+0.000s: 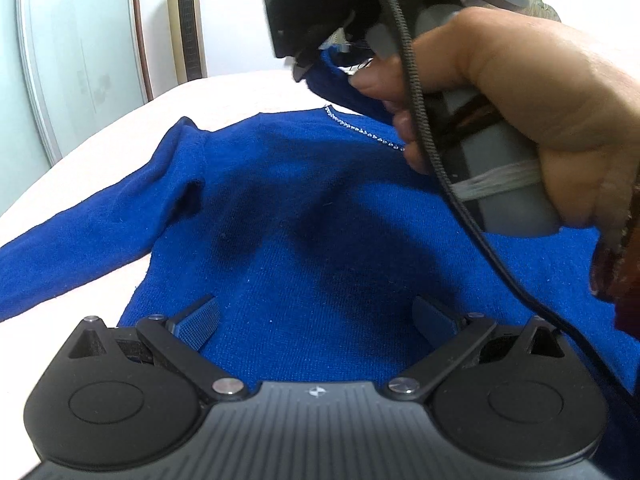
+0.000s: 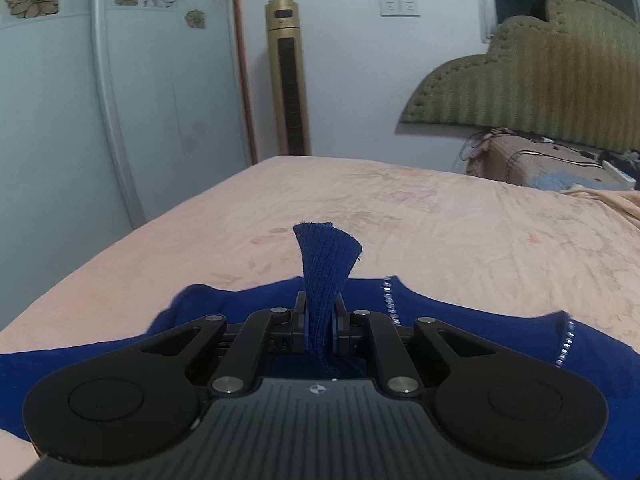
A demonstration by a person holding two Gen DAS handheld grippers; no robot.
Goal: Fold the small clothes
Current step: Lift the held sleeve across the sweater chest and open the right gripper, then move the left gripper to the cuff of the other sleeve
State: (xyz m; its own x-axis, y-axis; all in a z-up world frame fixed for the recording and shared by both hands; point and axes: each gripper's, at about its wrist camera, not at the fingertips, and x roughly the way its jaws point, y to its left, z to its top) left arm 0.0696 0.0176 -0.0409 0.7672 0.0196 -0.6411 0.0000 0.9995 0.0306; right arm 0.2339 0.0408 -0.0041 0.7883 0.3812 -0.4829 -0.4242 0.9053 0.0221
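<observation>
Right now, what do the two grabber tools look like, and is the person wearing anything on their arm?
Each gripper is black plastic: the left gripper and right gripper have two round discs, silver screws, a ribbed grey top with a tiny star logo, and blue textured finger pads. The right one has a grey handle wound with pale string, and a black braided cable. The hand is bare; a dark red sleeve shows.

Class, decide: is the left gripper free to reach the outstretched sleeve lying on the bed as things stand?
Probably yes. The left gripper is open and empty above the sweater, and nothing lies between it and that sleeve. The right gripper is busy elsewhere, holding the other cuff.
</observation>
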